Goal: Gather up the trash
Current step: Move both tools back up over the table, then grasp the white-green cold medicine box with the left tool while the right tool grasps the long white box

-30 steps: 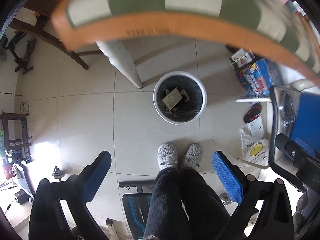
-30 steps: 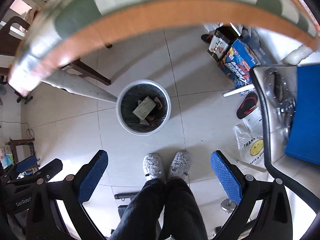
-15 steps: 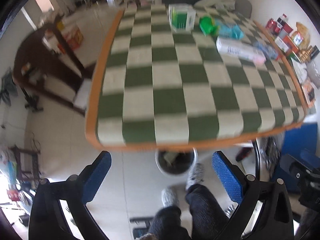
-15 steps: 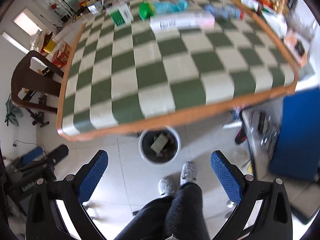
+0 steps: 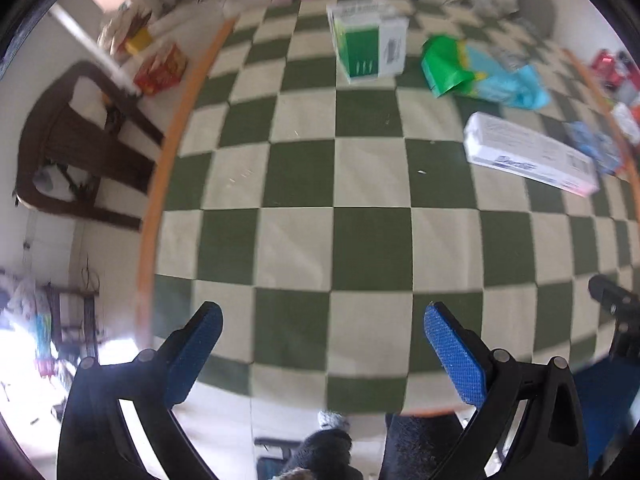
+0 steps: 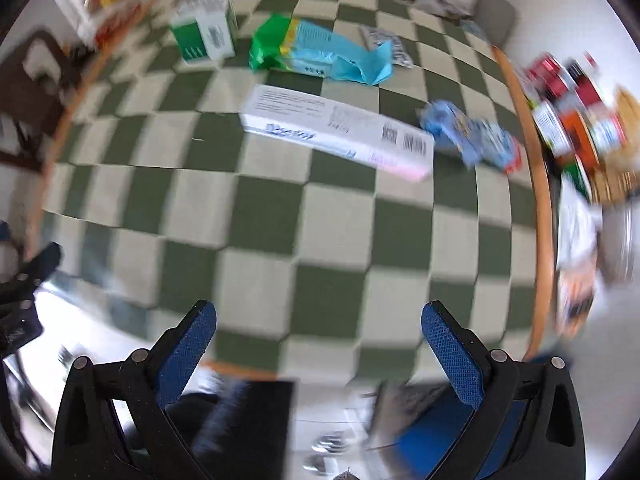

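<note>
Surveying the checked table left to right: a green-and-white carton stands upright at the far left, a green and blue wrapper lies just beside it, a long white box lies flat nearer the middle, and a crumpled blue packet sits near the right edge. A silvery scrap lies behind the wrapper; blur prevents identification.

Left gripper and right gripper both hover above the near edge with jaws spread wide and nothing between them.

Assessment: at least four pieces remain uncollected on the table, so the bulk of the work appears outstanding. No bin is visible in the current views.

Change noted: one second ago both cameras looked down at a white bin on the floor with items already inside; half a second ago they were tilting up. They now face the tabletop, closer to the remaining trash.
</note>
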A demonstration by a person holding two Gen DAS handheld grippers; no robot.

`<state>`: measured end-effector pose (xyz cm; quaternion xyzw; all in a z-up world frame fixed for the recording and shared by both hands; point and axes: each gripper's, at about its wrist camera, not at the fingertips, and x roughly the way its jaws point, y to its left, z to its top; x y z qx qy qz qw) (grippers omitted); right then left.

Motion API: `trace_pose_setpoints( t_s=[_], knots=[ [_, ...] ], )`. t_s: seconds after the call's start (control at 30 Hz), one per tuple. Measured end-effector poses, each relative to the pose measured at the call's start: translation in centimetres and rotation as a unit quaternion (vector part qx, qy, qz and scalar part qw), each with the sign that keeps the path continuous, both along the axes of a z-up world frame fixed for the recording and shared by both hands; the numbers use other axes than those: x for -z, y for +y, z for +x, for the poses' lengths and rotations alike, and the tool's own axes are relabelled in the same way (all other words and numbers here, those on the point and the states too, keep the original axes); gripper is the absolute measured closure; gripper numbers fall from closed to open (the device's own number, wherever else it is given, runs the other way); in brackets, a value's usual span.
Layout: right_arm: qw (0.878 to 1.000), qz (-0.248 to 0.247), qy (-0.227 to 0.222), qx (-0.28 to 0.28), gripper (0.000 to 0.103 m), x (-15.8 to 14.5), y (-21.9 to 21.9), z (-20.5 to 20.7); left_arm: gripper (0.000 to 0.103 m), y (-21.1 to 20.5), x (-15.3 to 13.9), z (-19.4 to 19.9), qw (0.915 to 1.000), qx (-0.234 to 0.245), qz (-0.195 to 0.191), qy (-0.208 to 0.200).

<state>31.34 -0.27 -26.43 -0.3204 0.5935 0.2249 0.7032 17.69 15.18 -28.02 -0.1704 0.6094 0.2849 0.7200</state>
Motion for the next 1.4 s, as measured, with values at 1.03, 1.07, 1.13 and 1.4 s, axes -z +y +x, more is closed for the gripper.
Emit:
trace_pose_setpoints(
  t_s=[1.03,1.07,1.13,1.4],
  knots=[
    [0.953,0.064,0.197,0.222,0.027,10.9,5.2,21.7,0.0,17.5,-1.2,22.1,0.9871,-0.111,-0.114,-0.014],
    [0.955,0.062,0.192,0.217,0.027,10.7,5.3,22.0,0.0,17.7,-0.3,22.6,0.987,-0.11,-0.117,-0.003],
    [0.956,0.059,0.191,0.215,0.027,10.6,5.6,22.4,0.001,18.1,1.4,23.2,0.985,-0.11,-0.133,0.006],
    [0.965,0.042,0.172,0.194,0.032,10.2,6.0,22.5,0.029,17.9,2.6,22.5,0.9891,-0.101,-0.107,0.001]
  ],
)
